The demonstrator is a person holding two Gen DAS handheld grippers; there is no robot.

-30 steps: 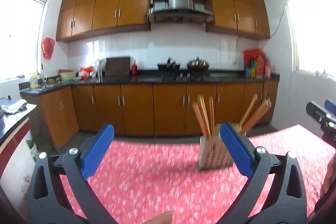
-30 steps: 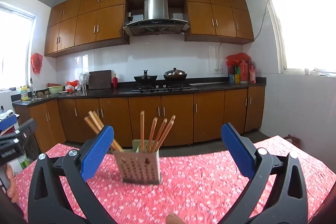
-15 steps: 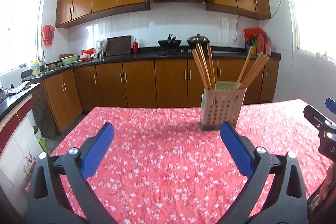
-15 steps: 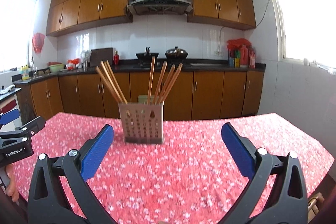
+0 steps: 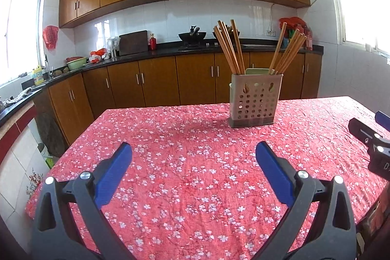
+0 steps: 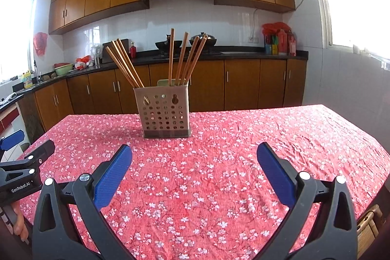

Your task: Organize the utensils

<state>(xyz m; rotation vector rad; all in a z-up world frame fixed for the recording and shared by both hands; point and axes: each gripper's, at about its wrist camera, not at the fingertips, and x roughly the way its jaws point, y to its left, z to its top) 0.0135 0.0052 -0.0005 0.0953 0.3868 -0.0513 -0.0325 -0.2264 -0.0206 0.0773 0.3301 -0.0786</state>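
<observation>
Grippers first: the left gripper (image 5: 193, 156) has its two blue pads wide apart and nothing is between them; it hangs above the red flowered tablecloth (image 5: 195, 187) and touches nothing. The right gripper (image 6: 194, 157) is the same, its blue fingers (image 6: 113, 174) spread wide, empty, above the cloth. Each gripper also shows at the edge of the other's view: the right one at the right edge of the left view, the left one at the left edge of the right view, with a bit of a hand (image 6: 18, 227) under it.

Ahead of both grippers, well apart from them, stands the utensil holder (image 6: 165, 111) on the table, towards the far edge. It is a beige box with many round holes in its front wall and a darker base, and it stands upright. Wooden chopsticks (image 6: 181, 57) are inside it with their long axis going up. One group leans to the left (image 6: 124, 63), the others stand almost straight or lean a little to the right. In the left view the holder (image 5: 254, 99) is right of centre.

Behind the table are brown kitchen cabinets (image 6: 243, 84) and a dark counter (image 6: 238, 54) with woks on the stove
</observation>
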